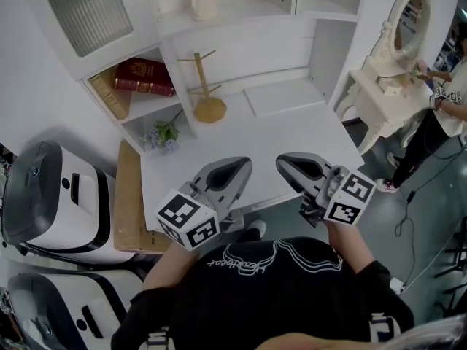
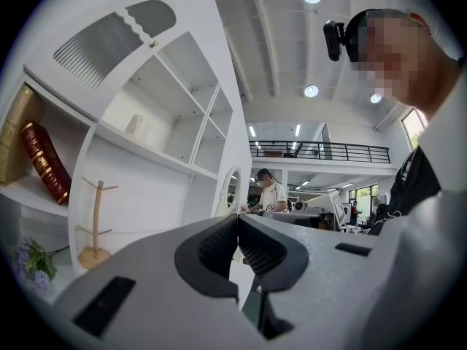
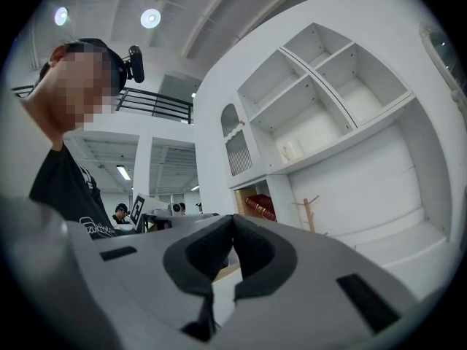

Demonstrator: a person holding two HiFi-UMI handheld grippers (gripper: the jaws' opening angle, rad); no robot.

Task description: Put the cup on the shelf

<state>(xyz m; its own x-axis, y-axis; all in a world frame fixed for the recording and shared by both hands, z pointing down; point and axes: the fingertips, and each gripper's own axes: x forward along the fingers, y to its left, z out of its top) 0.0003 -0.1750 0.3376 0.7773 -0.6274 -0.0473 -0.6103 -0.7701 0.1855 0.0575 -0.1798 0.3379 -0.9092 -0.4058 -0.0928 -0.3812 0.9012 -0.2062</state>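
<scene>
Closest to the person's black shirt (image 1: 277, 283), both tools are held side by side over the near edge of the white desk (image 1: 292, 133). The left gripper (image 1: 244, 165) has its jaws pressed together with nothing between them; its own view shows the dark pads (image 2: 219, 243) meeting at the tip. The right gripper (image 1: 283, 160), just beside it, is likewise closed and empty, its pads (image 3: 252, 250) touching at the front.

To the left of the left gripper, a wooden board (image 1: 128, 195) lies along the desk's side, and beyond that stand two white machines (image 1: 58, 195). Ahead of the left gripper's tip and somewhat left, a sprig of purple flowers (image 1: 164, 133) sits in a low cubby, with a wooden mug tree (image 1: 208, 93) upright just beyond. A red book (image 1: 144, 77) leans in the cubby further left.

Well ahead of both tips, the cup (image 1: 204, 4) stands upright on the shelf (image 1: 248, 9) above the mug tree, apart from both grippers. Far to the right of the right gripper are a white dressing table (image 1: 387, 71) with an oval mirror and another person (image 1: 445, 115).
</scene>
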